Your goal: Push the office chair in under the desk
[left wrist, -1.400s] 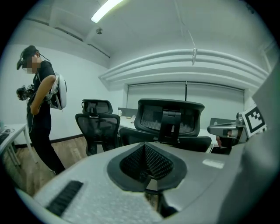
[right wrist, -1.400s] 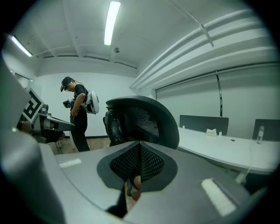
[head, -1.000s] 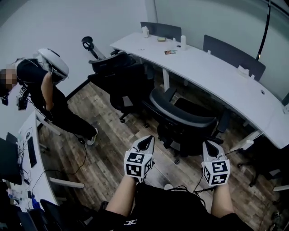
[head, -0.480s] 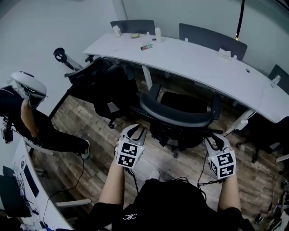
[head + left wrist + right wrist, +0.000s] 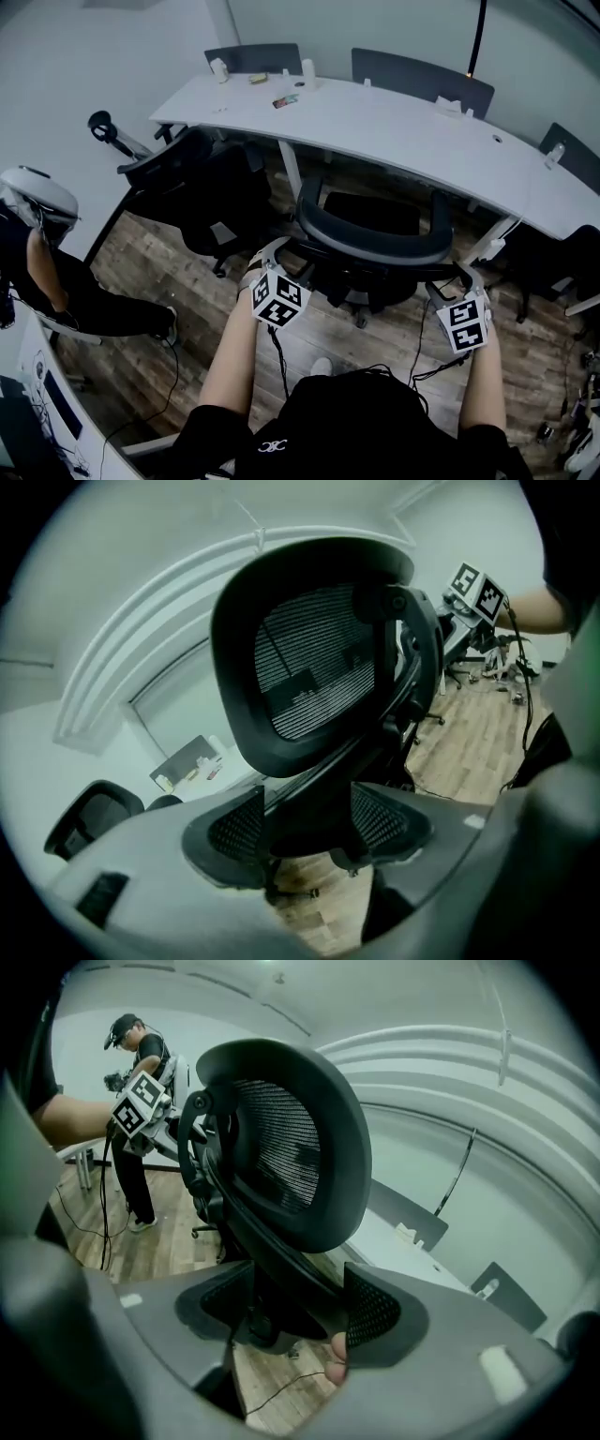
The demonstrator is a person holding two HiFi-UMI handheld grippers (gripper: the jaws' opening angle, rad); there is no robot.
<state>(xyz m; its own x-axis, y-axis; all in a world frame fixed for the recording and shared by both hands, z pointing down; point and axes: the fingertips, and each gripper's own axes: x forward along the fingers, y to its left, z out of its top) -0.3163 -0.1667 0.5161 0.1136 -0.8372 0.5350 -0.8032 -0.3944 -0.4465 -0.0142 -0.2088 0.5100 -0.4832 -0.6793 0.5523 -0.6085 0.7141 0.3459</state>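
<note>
Head view: office chair (image 5: 375, 246) dead ahead, seat half under the worktop (image 5: 394, 122); left hand-held gripper (image 5: 274, 255) and right hand-held gripper (image 5: 461, 281), jaws just sprung apart, flank its backrest, gripping nothing.

The black office chair (image 5: 375, 246) has a back of fine woven mesh (image 5: 309, 663), see-through and matt, set in a smooth black plastic frame with a dull sheen. Its spine looks like the same hard plastic. The long white curved bench (image 5: 403, 122) has a smooth, matt top, and its white legs look like painted metal. The brown wood-plank floor (image 5: 159, 272) shows streaky grain and a worn, low-gloss finish. The 2 dark grey panels (image 5: 422, 75) behind the bench are matt. The person's black cloth top (image 5: 356, 422) looks soft and creased.
</note>
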